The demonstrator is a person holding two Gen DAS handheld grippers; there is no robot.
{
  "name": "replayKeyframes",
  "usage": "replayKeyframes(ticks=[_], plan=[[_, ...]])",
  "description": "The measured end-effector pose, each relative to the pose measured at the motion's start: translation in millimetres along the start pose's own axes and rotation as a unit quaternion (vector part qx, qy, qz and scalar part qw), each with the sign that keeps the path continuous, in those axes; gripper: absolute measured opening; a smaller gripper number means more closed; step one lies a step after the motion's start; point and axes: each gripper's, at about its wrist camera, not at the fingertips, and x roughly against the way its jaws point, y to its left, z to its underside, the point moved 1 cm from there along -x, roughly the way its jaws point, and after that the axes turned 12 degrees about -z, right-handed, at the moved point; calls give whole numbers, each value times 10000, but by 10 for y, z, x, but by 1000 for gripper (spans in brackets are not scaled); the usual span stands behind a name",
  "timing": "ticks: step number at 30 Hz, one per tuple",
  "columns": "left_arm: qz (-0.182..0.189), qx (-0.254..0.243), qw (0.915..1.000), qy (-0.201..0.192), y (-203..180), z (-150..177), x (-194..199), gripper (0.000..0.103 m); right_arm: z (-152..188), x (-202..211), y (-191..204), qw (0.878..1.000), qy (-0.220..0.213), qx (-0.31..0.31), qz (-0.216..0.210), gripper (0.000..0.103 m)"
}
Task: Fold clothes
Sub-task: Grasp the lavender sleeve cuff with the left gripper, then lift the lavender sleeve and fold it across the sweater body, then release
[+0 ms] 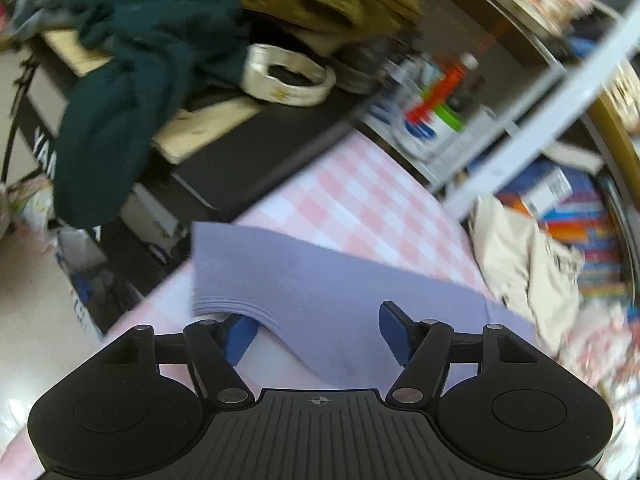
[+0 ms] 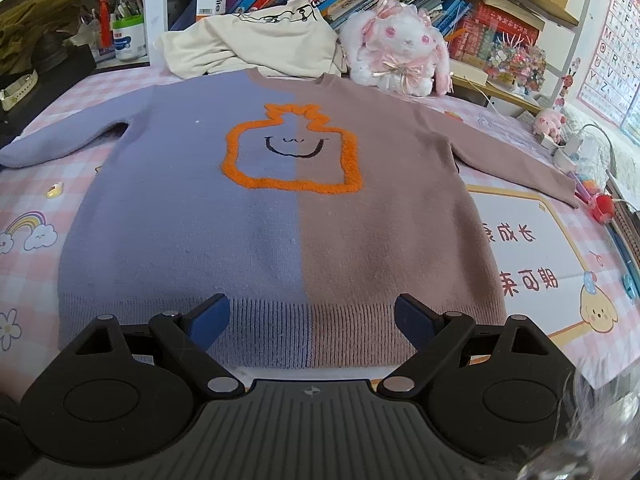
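The two-tone knitted sweater, lilac on one half and dusty brown on the other point(image 2: 288, 208), lay spread flat and face-up on the pink-and-white checked table covering point(image 2: 36, 148), both sleeves stretched outward and the ribbed hem nearest the right gripper point(image 2: 311, 322). No fold was visible in it, so by my judgement all the folding of this garment was still outstanding. The right gripper hovered just above the hem with its blue-padded fingers spread wide and holding nothing. The left gripper point(image 1: 318, 332) was likewise spread, its blue pads either side of the lilac sleeve end point(image 1: 304, 280), one pad seemingly beneath the cloth; no pinch was evident, and that view was blurred. The knit looked soft and fairly thick, with a raised fuzzy orange outline and stitched smile on the chest point(image 2: 294, 148). A crumpled cream garment point(image 2: 256, 44) sat beyond the collar, unfolded, beside a fluffy white-and-pink plush rabbit point(image 2: 400, 52).
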Motion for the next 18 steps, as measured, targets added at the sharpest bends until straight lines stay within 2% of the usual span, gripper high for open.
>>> replayKeyframes(ticks=[3, 4, 8, 9, 11, 12, 18], plan=[[-58, 219, 9997, -7, 72, -42, -14, 65, 1, 1, -16, 10000, -5, -34, 19, 89], [-81, 278, 9996, -10, 89, -52, -21, 60, 1, 1, -22, 10000, -7, -45, 25, 89], [-173, 515, 9985, -22, 154, -91, -47, 34, -7, -7, -45, 10000, -31, -60, 23, 89], [-210, 571, 9981, -23, 169, -100, -57, 31, -10, -8, -58, 10000, -39, -63, 23, 89], [-316, 606, 9977, -25, 175, -109, -70, 11, -16, -11, -85, 10000, -54, -70, 23, 89], [-300, 521, 9982, -69, 127, -106, -45, 6, -19, -13, -98, 10000, -62, -73, 23, 89], [-205, 16, 9992, -333, -162, -92, 101, 3, -41, -18, -240, 9999, -105, -125, 5, 89]])
